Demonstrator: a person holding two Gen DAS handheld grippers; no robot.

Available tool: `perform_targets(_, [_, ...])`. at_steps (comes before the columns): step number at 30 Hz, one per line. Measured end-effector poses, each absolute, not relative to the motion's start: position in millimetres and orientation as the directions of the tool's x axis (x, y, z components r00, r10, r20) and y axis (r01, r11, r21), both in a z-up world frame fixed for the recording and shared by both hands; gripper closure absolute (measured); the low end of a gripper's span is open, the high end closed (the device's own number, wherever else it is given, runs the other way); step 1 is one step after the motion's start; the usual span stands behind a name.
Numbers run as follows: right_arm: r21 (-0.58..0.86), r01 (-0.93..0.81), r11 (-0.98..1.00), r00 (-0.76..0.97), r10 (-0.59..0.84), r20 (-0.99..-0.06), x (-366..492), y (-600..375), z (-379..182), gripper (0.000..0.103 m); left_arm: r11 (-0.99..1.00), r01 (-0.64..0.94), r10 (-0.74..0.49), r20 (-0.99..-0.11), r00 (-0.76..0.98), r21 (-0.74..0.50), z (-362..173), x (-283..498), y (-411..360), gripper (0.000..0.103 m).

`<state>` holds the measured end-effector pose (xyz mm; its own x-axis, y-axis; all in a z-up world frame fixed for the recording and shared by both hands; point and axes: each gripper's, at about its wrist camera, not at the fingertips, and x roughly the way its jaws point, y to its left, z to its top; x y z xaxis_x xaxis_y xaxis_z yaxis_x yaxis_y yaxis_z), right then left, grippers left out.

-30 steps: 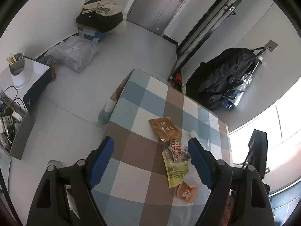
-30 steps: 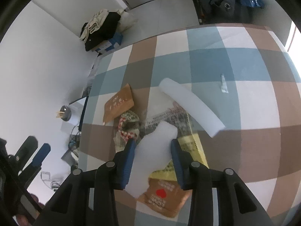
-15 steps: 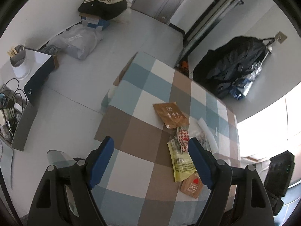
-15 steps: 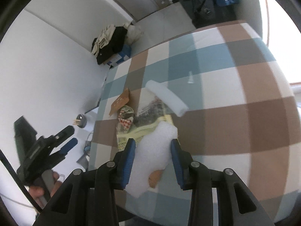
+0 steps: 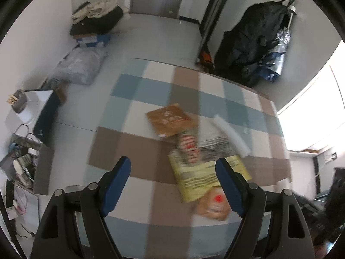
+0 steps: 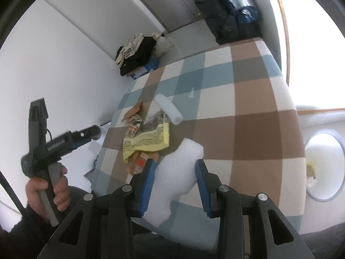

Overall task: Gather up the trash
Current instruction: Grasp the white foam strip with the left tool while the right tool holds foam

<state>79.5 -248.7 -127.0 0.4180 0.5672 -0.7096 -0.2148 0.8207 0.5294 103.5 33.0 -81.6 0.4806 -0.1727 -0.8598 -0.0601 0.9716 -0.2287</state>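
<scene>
My right gripper (image 6: 175, 168) is shut on a white foam sheet (image 6: 179, 166) and holds it above the near edge of the checked table (image 6: 248, 129). A litter pile lies on the table: a yellow wrapper (image 5: 204, 172) (image 6: 148, 142), a brown packet (image 5: 170, 119), a red-white wrapper (image 5: 188, 145), an orange packet (image 5: 213, 204) and a white foam roll (image 5: 231, 135) (image 6: 169, 109). My left gripper (image 5: 172, 172) is open and empty above the table's near side; it also shows in the right wrist view (image 6: 64, 144), off the table's left edge.
A white bin (image 6: 323, 166) with some litter in it stands right of the table. Bags and clothes (image 5: 94, 19) lie on the floor by the far wall. Dark coats (image 5: 252, 43) hang at the back right. A cluttered shelf (image 5: 23, 142) stands on the left.
My right gripper has lifted the foam sheet off the pile and pulled back toward the table's near edge, bringing the bin into view. My left gripper has swung toward the pile.
</scene>
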Motion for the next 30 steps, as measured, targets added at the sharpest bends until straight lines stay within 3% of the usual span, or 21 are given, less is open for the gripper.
perform_targets(9, [0.569,-0.179,0.803,0.422,0.585,-0.692,82,-271,-140,0.066,0.976,-0.006,-0.198,-0.901,0.387,-0.217,-80,161,-23,0.025])
perform_targets(22, [0.640,-0.157,0.752,0.413,0.639,-0.649,87,-288,-145,0.066,0.969,-0.119,-0.195,-0.967,0.165,-0.215,-130,222,-47,0.025])
perform_targets(27, [0.661,-0.148,0.736,0.417,0.652,-0.633,87,-293,-144,0.066,0.958,-0.154,-0.223,-0.966,0.130,-0.242,-144,227,-42,0.025])
perform_targets(30, [0.664,-0.149,0.733,0.414,0.656,-0.631,87,-293,-144,0.066,0.969,-0.142,-0.180,-0.971,0.157,-0.203,-141,226,-45,0.025])
